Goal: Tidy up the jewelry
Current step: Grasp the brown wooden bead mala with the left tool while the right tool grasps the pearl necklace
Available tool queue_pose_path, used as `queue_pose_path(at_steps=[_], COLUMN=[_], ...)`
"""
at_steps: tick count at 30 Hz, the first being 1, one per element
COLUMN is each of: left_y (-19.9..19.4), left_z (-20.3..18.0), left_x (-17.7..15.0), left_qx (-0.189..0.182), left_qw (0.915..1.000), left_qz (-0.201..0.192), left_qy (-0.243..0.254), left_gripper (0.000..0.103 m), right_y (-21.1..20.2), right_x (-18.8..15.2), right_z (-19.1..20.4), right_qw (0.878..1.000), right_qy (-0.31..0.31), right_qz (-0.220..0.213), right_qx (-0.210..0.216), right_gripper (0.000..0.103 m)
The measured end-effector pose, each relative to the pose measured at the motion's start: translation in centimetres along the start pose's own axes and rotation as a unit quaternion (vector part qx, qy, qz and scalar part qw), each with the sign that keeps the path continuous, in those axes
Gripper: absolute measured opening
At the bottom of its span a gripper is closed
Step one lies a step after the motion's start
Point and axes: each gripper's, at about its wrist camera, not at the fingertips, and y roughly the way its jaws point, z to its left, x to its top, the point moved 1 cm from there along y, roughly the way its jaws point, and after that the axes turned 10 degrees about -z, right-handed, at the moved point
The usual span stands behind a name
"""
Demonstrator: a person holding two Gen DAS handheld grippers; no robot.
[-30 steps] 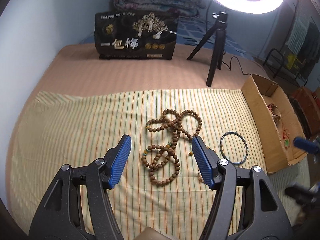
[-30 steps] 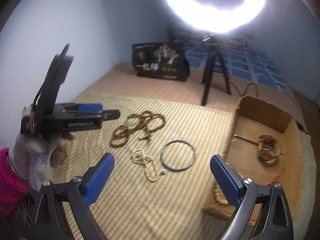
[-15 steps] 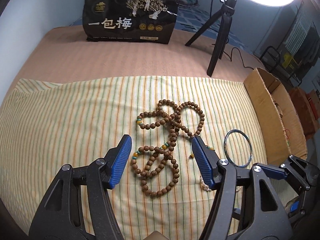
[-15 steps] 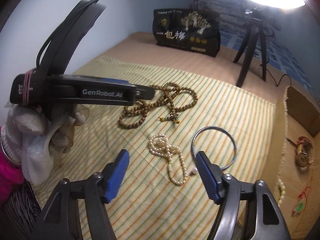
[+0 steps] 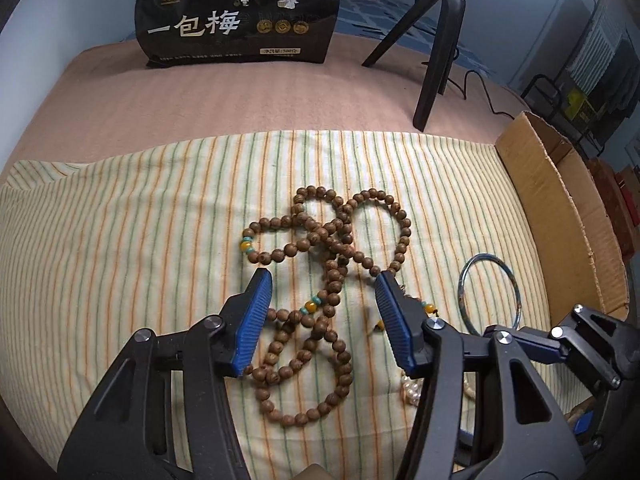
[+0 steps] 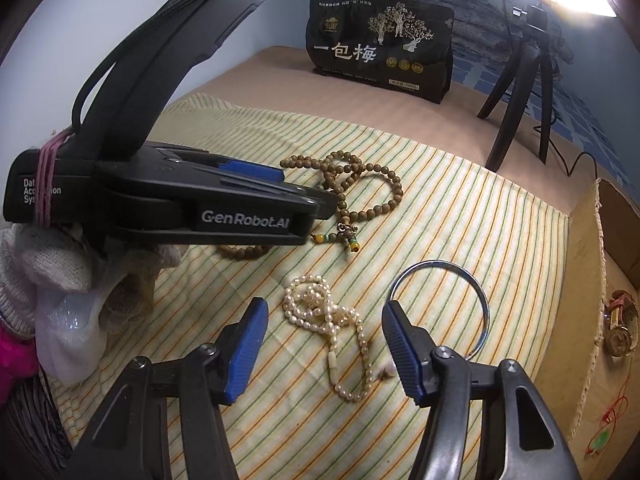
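Black plastic left tool (image 5: 324, 320) and right tool (image 6: 324, 344), each with ribbed blue pads (image 5: 254, 322) and silver screws at the pivots. White "GenRobot.AI" lettering on the left tool's side, pink band round its rear, black cable looped above. White knit glove (image 6: 52, 264), pink sleeve (image 6: 12, 360) behind.

Both wrist cameras look steeply down, close, sharing the striped cloth (image 5: 120, 240).
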Motion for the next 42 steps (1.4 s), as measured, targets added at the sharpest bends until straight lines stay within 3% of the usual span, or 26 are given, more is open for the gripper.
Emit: queue_pose_path(at_steps=[13, 15, 19, 22, 28, 36, 42], left_y=[1.5, 1.7, 1.9, 2.0, 1.6, 0.5, -1.8], left_z=[0.1, 0.0, -0.4, -0.1, 0.2, 0.8, 1.2], left_x=[0.7, 0.7, 0.7, 0.6, 0.4, 0.4, 0.7], left_qx=[0.006, 0.015, 0.038, 0.04, 0.038, 0.04, 0.039], left_qw=[0.9995, 0.9996, 0.9992, 0.9991, 0.9992, 0.9991, 0.9987], left_qz=[-0.005, -0.007, -0.013, -0.013, -0.014, -0.014, -0.031], left_qy=[-0.03, -0.023, -0.003, -0.001, 0.0, -0.008, -0.015], left_gripper=[0.056, 0.05, 0.023, 0.012, 0.011, 0.011, 0.011], right_y=[1.3, 1.5, 1.8, 2.0, 2.3, 1.9, 0.8], right_x=[0.0, -0.1, 0.1, 0.2, 0.0, -0.3, -0.3], right_z=[0.2, 0.2, 0.3, 0.6, 1.3, 1.6, 1.6], right_qw=[1.0, 1.0, 1.0, 1.0, 0.999, 0.999, 1.0], right_qy=[-0.01, -0.01, -0.015, -0.022, -0.037, -0.037, -0.023], right_qz=[0.005, 0.007, 0.007, 0.008, 0.014, 0.017, 0.005], right_qx=[-0.003, -0.004, -0.007, -0.009, -0.017, -0.016, -0.016], right_gripper=[0.058, 0.058, 0.057, 0.053, 0.042, 0.008, 0.005])
